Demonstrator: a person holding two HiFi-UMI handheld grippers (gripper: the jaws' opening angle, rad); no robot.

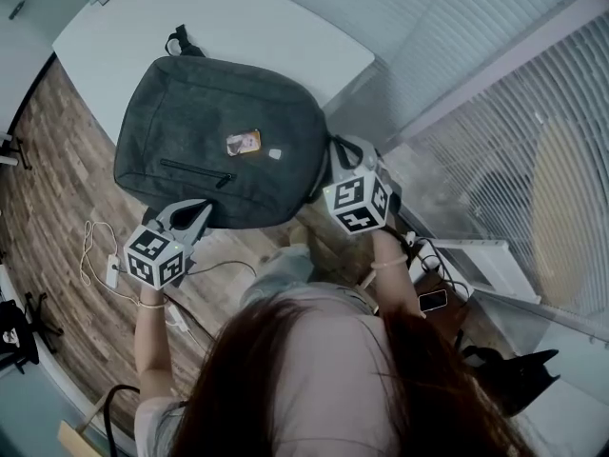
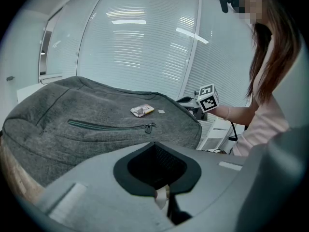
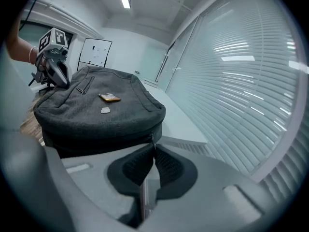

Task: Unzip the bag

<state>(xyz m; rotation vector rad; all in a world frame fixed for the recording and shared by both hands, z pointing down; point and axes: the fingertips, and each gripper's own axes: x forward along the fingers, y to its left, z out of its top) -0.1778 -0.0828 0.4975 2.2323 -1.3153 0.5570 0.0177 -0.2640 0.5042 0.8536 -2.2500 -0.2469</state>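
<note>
- Bag (image 1: 219, 141) (image 2: 96, 124) (image 3: 96, 115): dark grey backpack lying flat, front face up, on the white bench (image 1: 238, 27) (image 3: 183, 122). Its near end hangs out past the bench's near edge, over the wooden floor (image 1: 57, 160).
- Front pocket zip (image 1: 195, 169) (image 2: 111, 125): I see it closed, with the puller at its right end.
- Label patch (image 1: 244, 143) (image 2: 142, 110) (image 3: 109, 97): sits on the upper face, well clear of both grippers.
- Left gripper (image 1: 198, 212) (image 2: 154, 146) (image 3: 58, 74): at the bag's near left rim. As far as I can read my view, the jaws are drawn together on the fabric edge.
- Right gripper (image 1: 338, 160) (image 2: 193, 103) (image 3: 153, 146): at the bag's near right corner. The jaws are nearly together and pinch the zipper pull (image 3: 153, 138) of the side seam at their tips.
- Bench margin: a bare white top lies beyond and to the right of the bag, ending in a straight edge just short of the blinds (image 1: 495, 122) (image 3: 251, 81).
- Room to move, right side: tight, with the blinds and glass partition close behind the right gripper.
- Room to move, left side: open floor, crossed only by loose cables (image 1: 95, 246).
</note>
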